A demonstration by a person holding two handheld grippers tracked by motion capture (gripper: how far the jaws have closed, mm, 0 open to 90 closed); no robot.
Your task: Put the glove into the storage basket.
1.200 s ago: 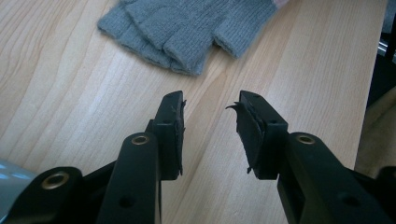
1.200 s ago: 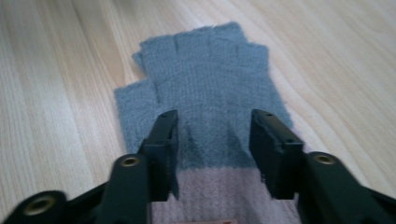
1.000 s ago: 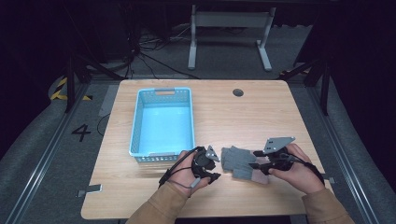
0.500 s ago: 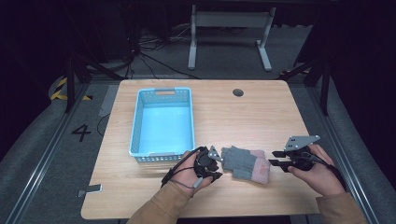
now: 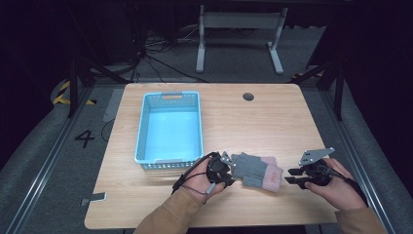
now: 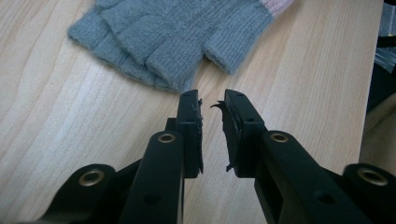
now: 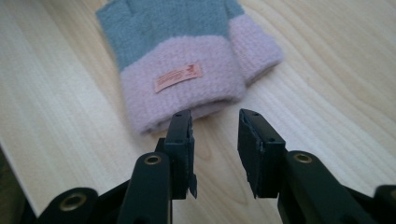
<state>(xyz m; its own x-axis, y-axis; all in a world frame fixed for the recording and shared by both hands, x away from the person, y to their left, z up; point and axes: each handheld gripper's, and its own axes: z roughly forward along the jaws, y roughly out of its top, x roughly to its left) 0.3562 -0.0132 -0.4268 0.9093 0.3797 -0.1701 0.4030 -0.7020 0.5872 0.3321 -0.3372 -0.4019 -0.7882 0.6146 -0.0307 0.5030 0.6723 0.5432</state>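
Observation:
A fingerless knit glove (image 5: 255,169), grey with a pink cuff, lies flat near the table's front edge. My left gripper (image 5: 230,168) sits at its grey finger end. In the left gripper view, the jaws (image 6: 212,100) have just been closing to a narrow gap with nothing between them, and the glove's fingers (image 6: 173,28) lie just beyond the tips. My right gripper (image 5: 290,176) is to the right of the pink cuff, apart from it. Its jaws (image 7: 215,119) have just been closing, stand open and empty, and point at the cuff (image 7: 182,79) with its small orange label.
A light blue plastic basket (image 5: 141,131), with nothing in it, stands on the left half of the wooden table (image 5: 253,122), just behind my left hand. A cable hole (image 5: 248,96) sits near the far edge. Dark floor and a metal stand lie beyond the table.
My right gripper has drawn back to the right, off the glove's cuff, leaving a gap of bare wood. The left gripper has stayed at the glove's finger end. The glove lies slightly flatter.

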